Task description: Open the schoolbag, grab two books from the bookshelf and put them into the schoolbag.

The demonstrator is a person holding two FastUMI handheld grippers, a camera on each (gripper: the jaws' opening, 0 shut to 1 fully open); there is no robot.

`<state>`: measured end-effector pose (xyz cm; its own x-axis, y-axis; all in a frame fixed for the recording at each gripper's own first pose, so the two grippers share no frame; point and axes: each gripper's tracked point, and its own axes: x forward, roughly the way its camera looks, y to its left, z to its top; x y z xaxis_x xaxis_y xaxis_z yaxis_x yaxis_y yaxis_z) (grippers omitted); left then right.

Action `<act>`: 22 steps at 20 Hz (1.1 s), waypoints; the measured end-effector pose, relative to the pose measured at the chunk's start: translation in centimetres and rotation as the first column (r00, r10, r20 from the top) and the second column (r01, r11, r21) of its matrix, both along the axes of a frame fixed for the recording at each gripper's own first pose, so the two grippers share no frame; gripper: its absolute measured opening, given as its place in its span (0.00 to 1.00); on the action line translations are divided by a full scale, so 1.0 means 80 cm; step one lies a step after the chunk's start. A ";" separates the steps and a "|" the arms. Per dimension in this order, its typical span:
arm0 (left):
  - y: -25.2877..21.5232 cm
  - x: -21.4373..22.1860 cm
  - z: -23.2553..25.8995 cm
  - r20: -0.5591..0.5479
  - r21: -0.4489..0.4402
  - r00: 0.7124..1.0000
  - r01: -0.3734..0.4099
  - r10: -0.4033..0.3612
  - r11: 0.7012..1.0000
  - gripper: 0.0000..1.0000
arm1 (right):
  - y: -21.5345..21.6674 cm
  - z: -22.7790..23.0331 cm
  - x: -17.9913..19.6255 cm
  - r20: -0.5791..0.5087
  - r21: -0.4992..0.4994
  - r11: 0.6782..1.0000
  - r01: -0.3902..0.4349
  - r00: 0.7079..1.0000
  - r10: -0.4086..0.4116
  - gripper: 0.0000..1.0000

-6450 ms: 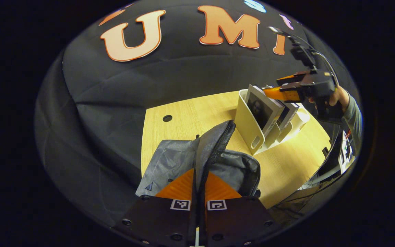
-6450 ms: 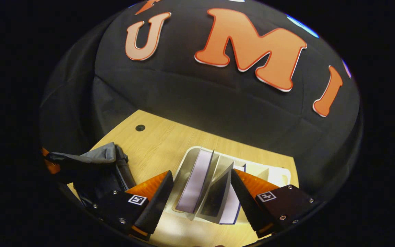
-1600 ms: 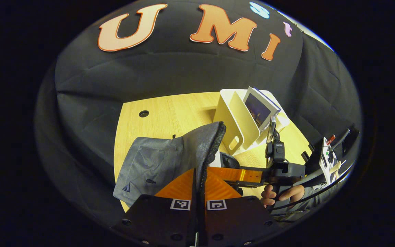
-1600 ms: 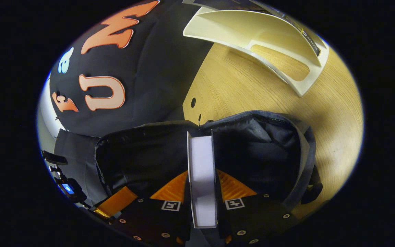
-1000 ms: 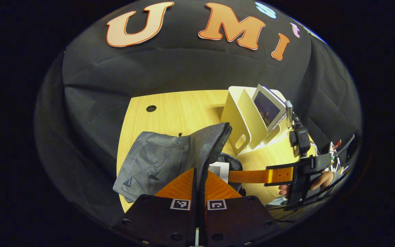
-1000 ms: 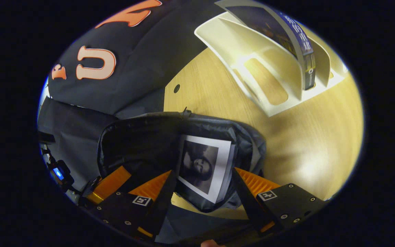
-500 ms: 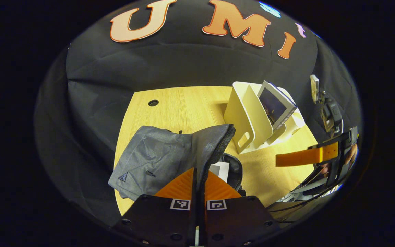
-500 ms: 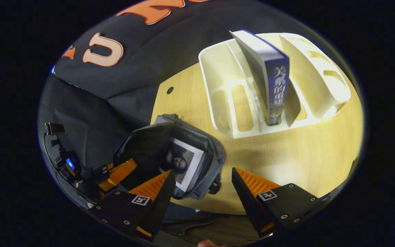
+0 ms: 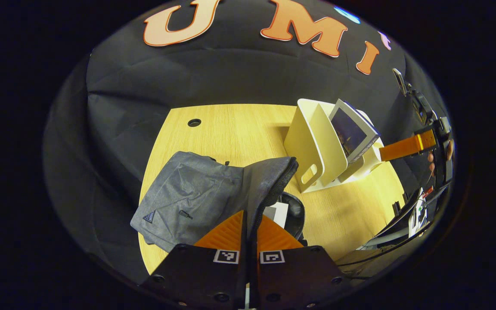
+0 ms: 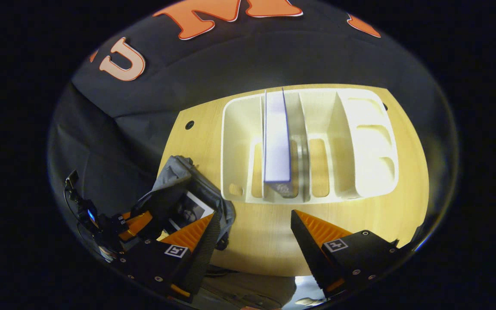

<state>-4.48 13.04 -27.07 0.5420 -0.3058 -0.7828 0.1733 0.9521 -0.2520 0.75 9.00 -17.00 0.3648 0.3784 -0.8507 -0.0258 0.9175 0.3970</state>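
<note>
Left gripper clenched on the bag flap, holding it up. Right gripper spread wide, empty, poised above the shelf — one book there, another book inside the bag.

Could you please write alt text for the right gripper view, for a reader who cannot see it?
The right gripper, its fingers wide apart and empty, hovers above a white bookshelf on a wooden table, where one book stands in a slot. At lower left, the left gripper holds a grey schoolbag open, with another book inside.
</note>
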 end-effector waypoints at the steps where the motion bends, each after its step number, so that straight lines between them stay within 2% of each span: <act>1: 0.001 0.000 -0.001 -0.005 0.000 1.000 -0.004 0.004 1.000 0.04 | -0.006 0.004 0.009 0.001 -0.008 1.000 -0.005 1.000 0.005 0.98; 7: 0.003 0.003 -0.010 -0.031 -0.008 0.998 -0.052 0.052 0.999 0.04 | -0.024 -0.002 0.066 -0.046 -0.059 0.998 -0.029 0.999 0.026 0.97; 11: 0.002 0.003 -0.014 -0.047 0.002 0.995 -0.086 0.086 0.996 0.04 | -0.025 -0.026 0.103 -0.097 -0.079 0.996 -0.051 0.994 0.043 0.94; 13: 0.002 0.002 -0.014 -0.058 0.014 0.993 -0.101 0.101 0.995 0.04 | -0.023 -0.043 0.117 -0.131 -0.085 0.995 -0.061 0.990 0.050 0.89; 17: 0.003 0.002 -0.011 -0.067 0.057 0.990 -0.120 0.124 0.991 0.04 | -0.013 -0.071 0.129 -0.190 -0.084 0.993 -0.077 0.980 0.060 0.70; 18: 0.003 0.003 -0.011 -0.070 0.065 0.989 -0.128 0.132 0.990 0.04 | -0.012 -0.077 0.130 -0.200 -0.090 0.993 -0.083 0.978 0.064 0.53; 19: 0.001 0.003 -0.011 -0.074 0.072 0.988 -0.132 0.138 0.989 0.04 | -0.014 -0.084 0.131 -0.207 -0.097 0.991 -0.090 0.976 0.069 0.63; 20: 0.001 0.002 -0.011 -0.076 0.081 0.987 -0.138 0.145 0.987 0.04 | -0.016 -0.090 0.133 -0.213 -0.108 0.990 -0.092 0.975 0.068 0.57; 21: 0.002 0.001 -0.011 -0.079 0.091 0.986 -0.142 0.150 0.986 0.04 | -0.019 -0.094 0.134 -0.217 -0.115 0.989 -0.096 0.974 0.069 0.66; 22: 0.003 0.000 -0.011 -0.078 0.100 0.985 -0.145 0.153 0.984 0.04 | -0.023 -0.098 0.136 -0.217 -0.128 0.987 -0.093 0.974 0.063 0.58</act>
<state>-4.49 13.24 -27.93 0.5064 -0.1494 -0.8492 0.0094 0.9858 -0.1677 11.63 7.19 -24.83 0.1448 0.2735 -0.9509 -0.0283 0.9618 0.2723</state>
